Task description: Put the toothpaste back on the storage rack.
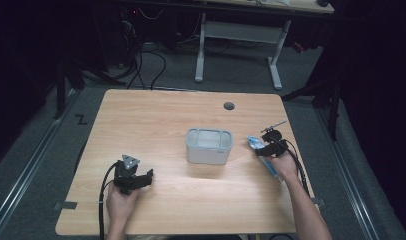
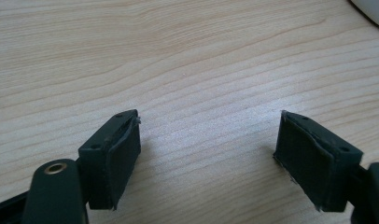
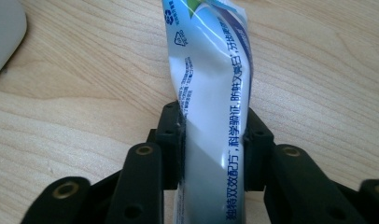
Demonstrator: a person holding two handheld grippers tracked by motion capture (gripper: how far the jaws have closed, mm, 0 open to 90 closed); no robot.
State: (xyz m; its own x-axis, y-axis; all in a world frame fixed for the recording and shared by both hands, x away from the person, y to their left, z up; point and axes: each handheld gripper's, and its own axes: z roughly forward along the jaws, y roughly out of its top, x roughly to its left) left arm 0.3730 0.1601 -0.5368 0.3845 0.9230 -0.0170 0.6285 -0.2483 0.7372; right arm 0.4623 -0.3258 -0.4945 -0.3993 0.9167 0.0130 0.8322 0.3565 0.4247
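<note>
Nearest the person, the left gripper (image 1: 141,178) sat low over the wooden table (image 1: 156,115), held in the left hand (image 1: 122,202). In the left gripper view its 2 black jaws stood wide apart, and there was nothing between them but bare wood. A bit farther out on the other side, the right hand (image 1: 286,166) held the right gripper (image 1: 267,146). In the right gripper view its 2 jaws pressed on both sides of a white and blue toothpaste tube (image 3: 211,93), so the tube was pinched tight. The tube looked squeezed and a little twisted where the pads met it. It lay near the right edge of the table, still down by the wood as far as the high view showed. In the middle of the table, past both hands, stood 1 small white bin (image 1: 209,145), and it looked empty. Farthest off was a small round hole (image 1: 229,106) in the table top. It seemed the grab was done. What was left, I think, was to lift the tube and put it in the bin, then let go.
</note>
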